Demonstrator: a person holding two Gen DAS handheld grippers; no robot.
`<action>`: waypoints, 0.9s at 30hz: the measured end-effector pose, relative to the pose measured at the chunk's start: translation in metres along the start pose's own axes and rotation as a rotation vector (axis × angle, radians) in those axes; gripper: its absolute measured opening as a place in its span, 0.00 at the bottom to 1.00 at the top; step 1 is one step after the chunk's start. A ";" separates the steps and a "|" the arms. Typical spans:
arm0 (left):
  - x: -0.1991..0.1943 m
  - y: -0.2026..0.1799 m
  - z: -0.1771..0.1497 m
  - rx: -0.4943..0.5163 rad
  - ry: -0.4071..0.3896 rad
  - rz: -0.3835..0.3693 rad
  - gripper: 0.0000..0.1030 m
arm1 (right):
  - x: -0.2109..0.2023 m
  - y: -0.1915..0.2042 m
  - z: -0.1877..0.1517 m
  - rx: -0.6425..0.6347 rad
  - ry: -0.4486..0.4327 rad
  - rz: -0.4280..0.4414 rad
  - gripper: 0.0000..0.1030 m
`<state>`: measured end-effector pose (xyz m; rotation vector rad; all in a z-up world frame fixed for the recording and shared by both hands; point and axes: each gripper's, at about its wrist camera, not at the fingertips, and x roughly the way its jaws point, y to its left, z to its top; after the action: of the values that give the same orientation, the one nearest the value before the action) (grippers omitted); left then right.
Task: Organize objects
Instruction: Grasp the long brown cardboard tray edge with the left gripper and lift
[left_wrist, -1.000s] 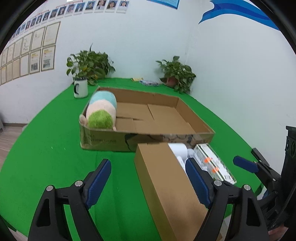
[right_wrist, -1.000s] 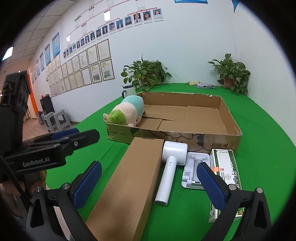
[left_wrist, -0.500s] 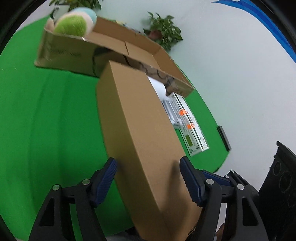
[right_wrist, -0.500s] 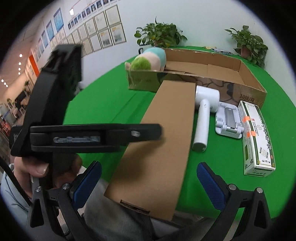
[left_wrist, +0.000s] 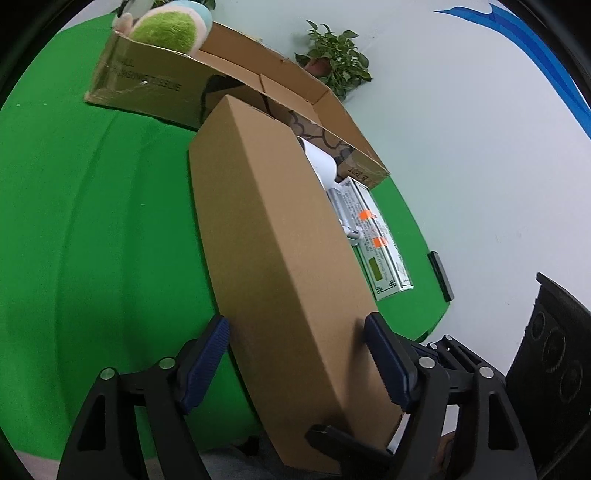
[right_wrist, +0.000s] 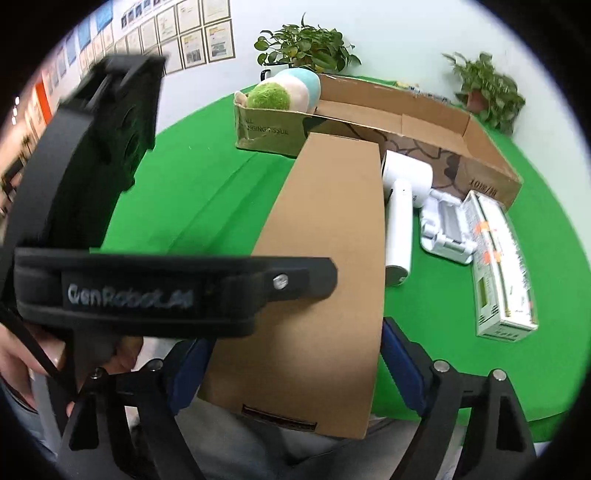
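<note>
Both tongs straddle the near end of the long cardboard box (left_wrist: 273, 236). The left gripper (left_wrist: 295, 350) stands wide, its blue pads (left_wrist: 207, 354) beside the box walls. I cannot tell whether they press it or merely flank it. The right gripper (right_wrist: 295, 363) does the same, its pads (right_wrist: 400, 365) seemingly at the edges, contact unclear.

The box lies lengthwise on the green table (left_wrist: 92, 221), its near end overhanging the edge and its far end against the open tray (right_wrist: 424, 122) holding the plush toy (right_wrist: 284, 90). Just right lie a white handheld device (right_wrist: 400, 206), a white stand (right_wrist: 445, 229) and a green-and-white carton (right_wrist: 498, 266).

Risk, as I judge it: gripped only at one end, the box could pivot or slip free, or sweep the device aside.
</note>
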<state>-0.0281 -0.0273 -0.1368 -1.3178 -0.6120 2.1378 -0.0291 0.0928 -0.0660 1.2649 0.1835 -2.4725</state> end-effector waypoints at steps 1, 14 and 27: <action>-0.005 0.003 0.001 -0.009 -0.004 0.014 0.79 | 0.000 -0.004 0.002 0.025 0.004 0.041 0.83; -0.038 0.005 0.017 -0.053 -0.061 0.105 0.61 | 0.013 -0.027 0.009 0.210 0.058 0.456 0.82; -0.042 -0.046 0.027 0.055 -0.113 0.151 0.53 | 0.008 -0.031 0.020 0.163 0.008 0.415 0.84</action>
<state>-0.0267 -0.0230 -0.0688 -1.2556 -0.5089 2.3475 -0.0600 0.1141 -0.0615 1.2298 -0.2593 -2.1564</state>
